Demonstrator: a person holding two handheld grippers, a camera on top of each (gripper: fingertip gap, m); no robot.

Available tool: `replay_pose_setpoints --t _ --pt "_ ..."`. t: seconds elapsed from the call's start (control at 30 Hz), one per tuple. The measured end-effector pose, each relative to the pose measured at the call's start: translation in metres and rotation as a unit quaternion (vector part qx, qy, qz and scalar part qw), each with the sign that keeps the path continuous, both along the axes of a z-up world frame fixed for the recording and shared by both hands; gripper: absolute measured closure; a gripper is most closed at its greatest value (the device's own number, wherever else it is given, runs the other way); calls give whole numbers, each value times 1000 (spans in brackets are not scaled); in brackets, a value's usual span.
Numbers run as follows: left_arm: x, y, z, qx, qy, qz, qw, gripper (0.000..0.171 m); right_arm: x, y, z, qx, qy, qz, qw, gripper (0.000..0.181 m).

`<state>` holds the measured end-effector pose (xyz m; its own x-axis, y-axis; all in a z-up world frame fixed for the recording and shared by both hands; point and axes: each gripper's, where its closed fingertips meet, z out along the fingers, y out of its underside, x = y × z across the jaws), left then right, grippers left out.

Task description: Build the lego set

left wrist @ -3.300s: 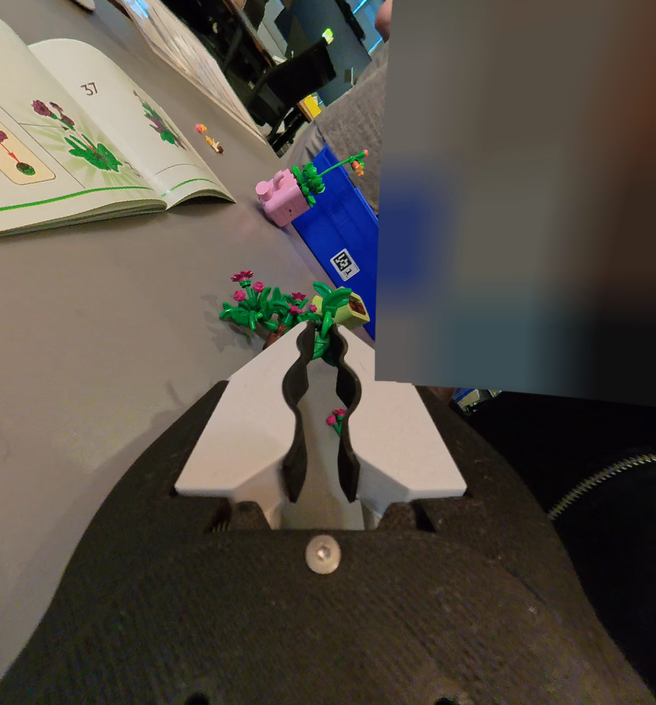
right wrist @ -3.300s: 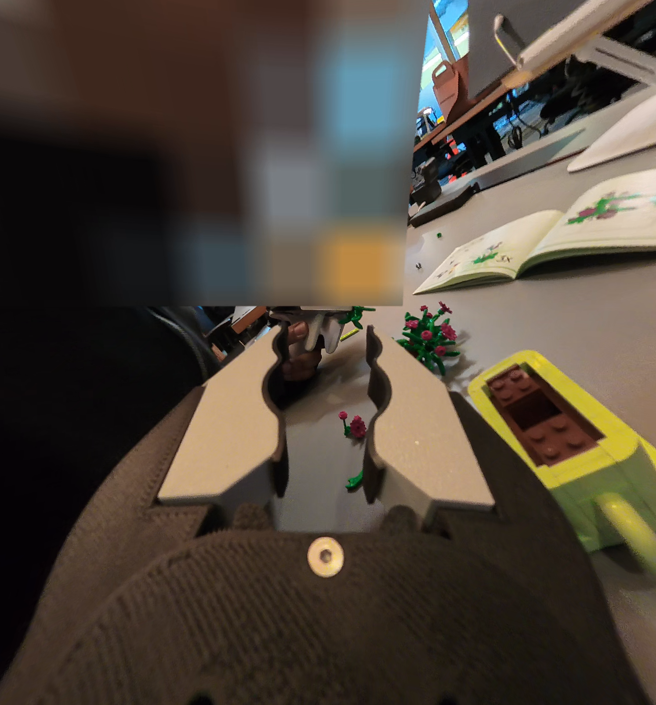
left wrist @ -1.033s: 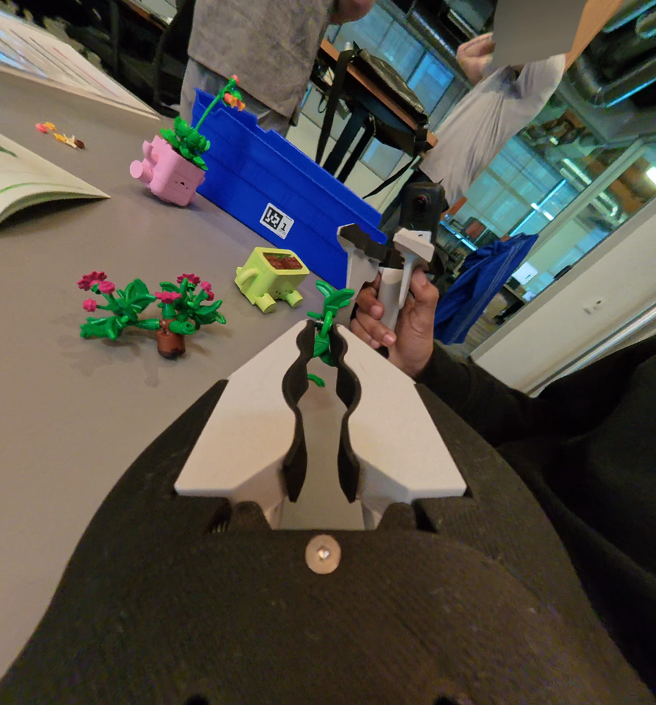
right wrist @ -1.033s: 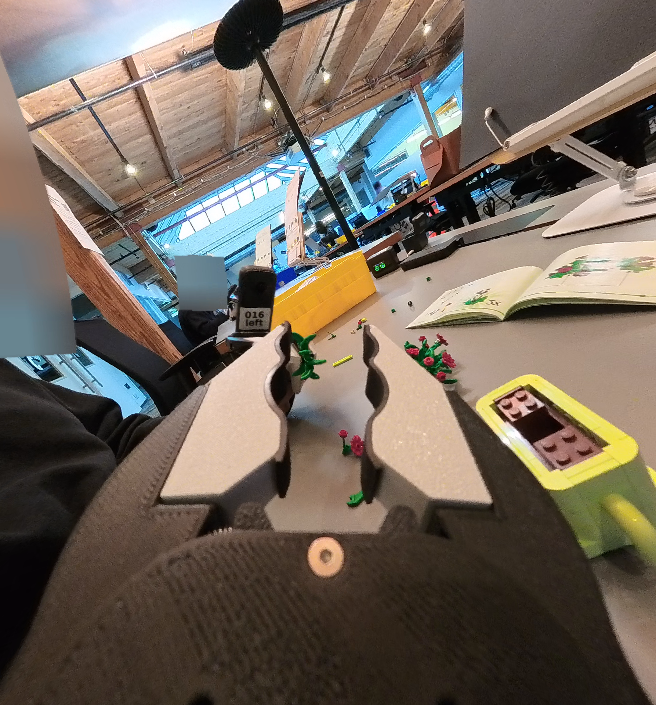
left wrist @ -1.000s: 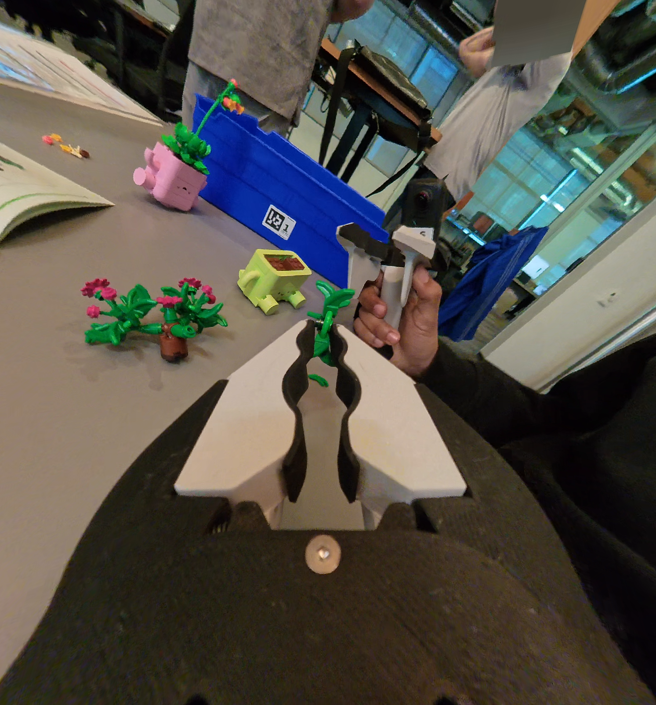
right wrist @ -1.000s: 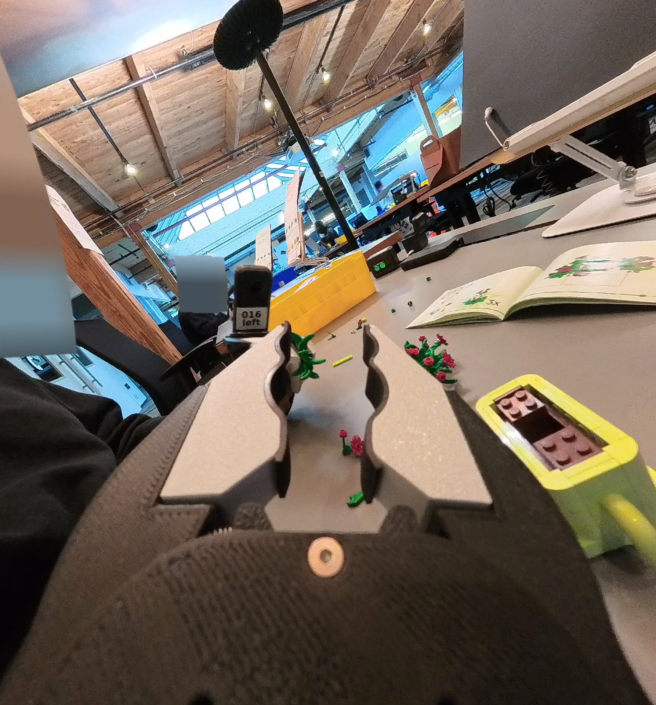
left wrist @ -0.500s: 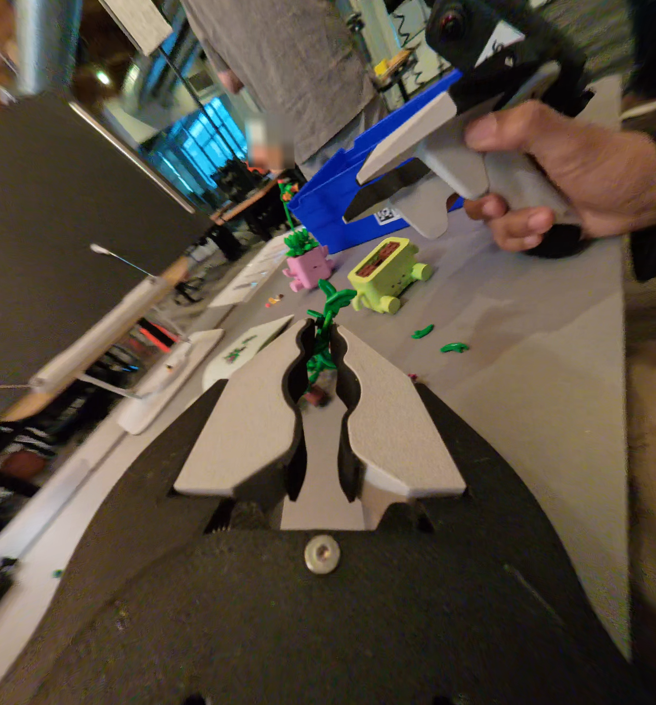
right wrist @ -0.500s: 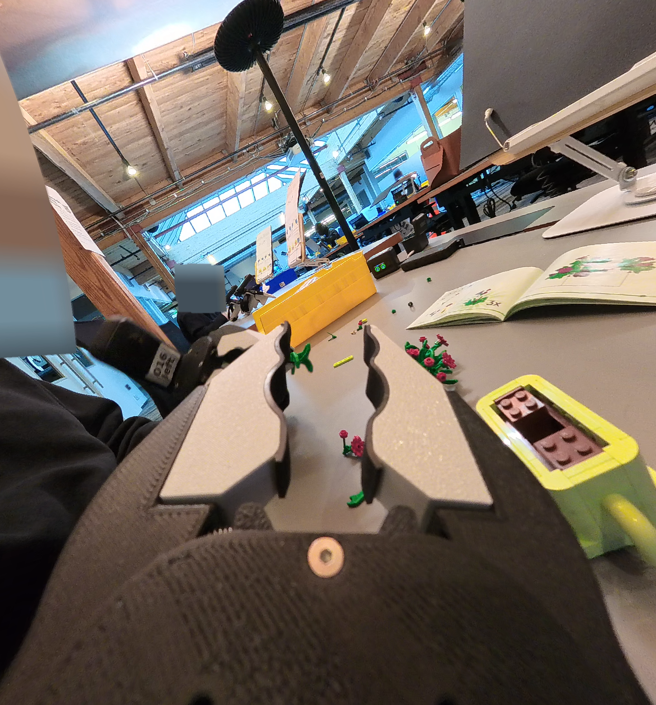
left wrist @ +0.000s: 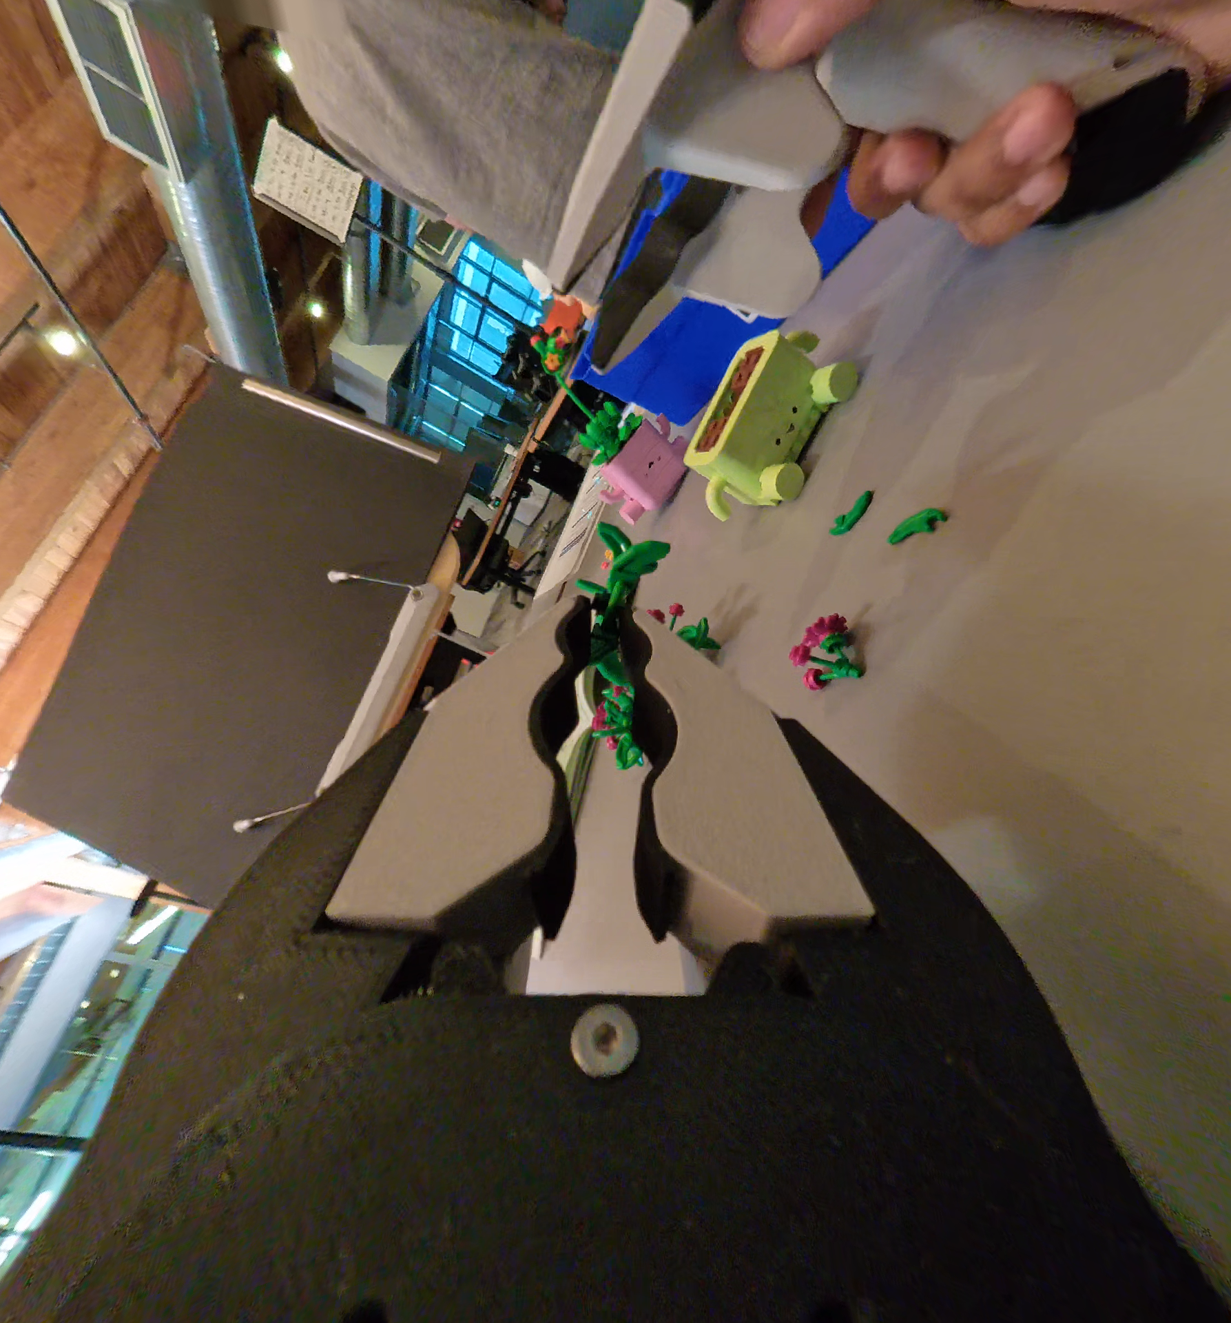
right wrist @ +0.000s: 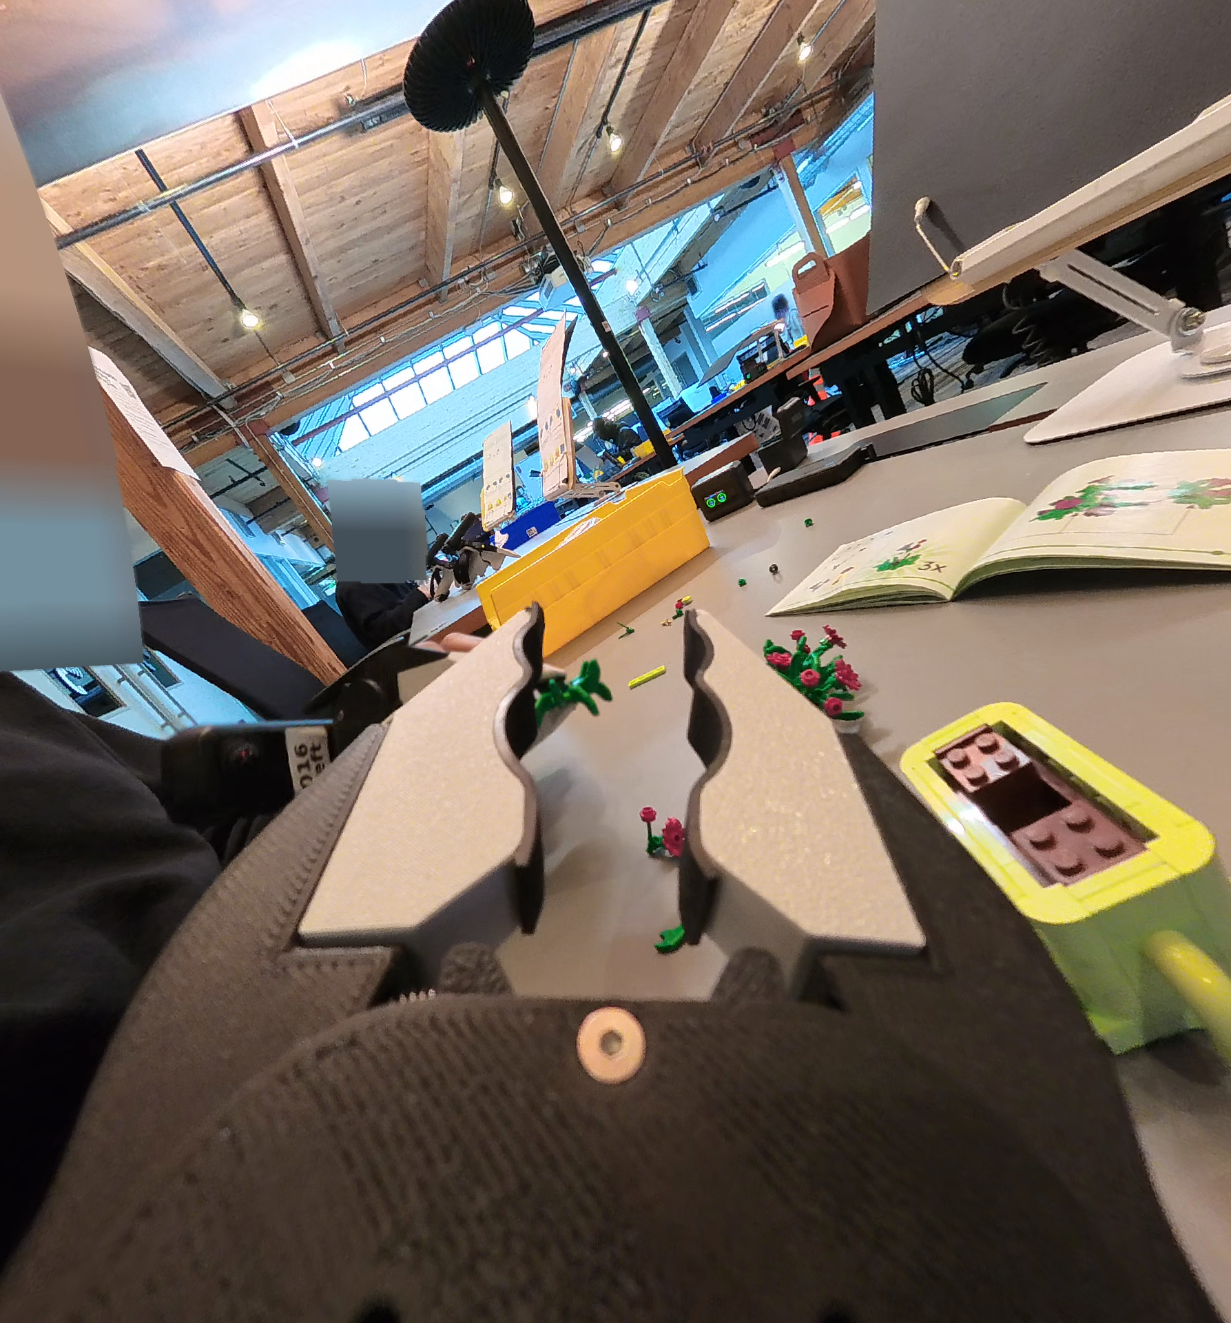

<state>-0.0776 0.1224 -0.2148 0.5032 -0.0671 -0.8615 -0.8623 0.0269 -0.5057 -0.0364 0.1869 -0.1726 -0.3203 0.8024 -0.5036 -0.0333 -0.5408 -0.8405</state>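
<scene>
Brown bricks [right wrist: 1042, 809] line the lime pot [right wrist: 1099, 880]; left tool [left wrist: 609, 623] pinches a green stem [left wrist: 623, 573], right tool [right wrist: 612, 633] gapes empty.

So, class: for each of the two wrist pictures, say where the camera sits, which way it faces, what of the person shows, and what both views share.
Left wrist view: on the left gripper, rolled sideways, looking along the table; shut on a green leafy stem; the person's hand holds the right gripper above.
Right wrist view: on the right gripper, low over the table, facing a yellow bin and open booklet; open, empty; a dark sleeve at left.
Shared: the lime-green pot and the small pink flower sprig.
</scene>
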Motion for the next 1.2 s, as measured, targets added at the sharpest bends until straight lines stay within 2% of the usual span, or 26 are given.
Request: replay_pose_setpoints --t 0.17,0.4,0.57,0.63,0.7,0.8,0.87,0.93,1.0,1.07,1.2 --pt "3 1 -4 -1 20 1 1000 166 1 0 0 -2 2 1 1000 143" --pt "-2 2 -7 -25 -30 1 999 166 -1 -5 0 9 0 9 1000 142" --pt "-11 5 -11 -58 -100 8 993 165 -15 -33 -6 79 -28 27 996 141" --pt "-15 5 -12 -67 -121 16 990 165 -22 -42 -11 119 -48 14 992 141" --pt "-19 6 -13 -72 -129 31 989 165 -30 -44 -20 170 -82 -23 982 146" --pt "-23 7 -17 -83 -122 52 988 165 -42 -47 -34 264 -128 -87 952 153" --pt "-21 8 -19 -85 -115 57 988 165 -48 -53 -36 321 -131 -114 931 155" --pt "-20 8 -19 -84 -109 60 989 165 -51 -59 -33 361 -119 -139 914 168" --pt "-18 7 -19 -84 -105 59 989 165 -51 -62 -31 386 -107 -158 903 178" --pt "-18 7 -18 -83 -104 60 989 165 -51 -62 -31 397 -110 -166 896 181" --pt "-18 7 -17 -79 -106 61 989 164 -54 -64 -39 371 -141 -151 905 165"
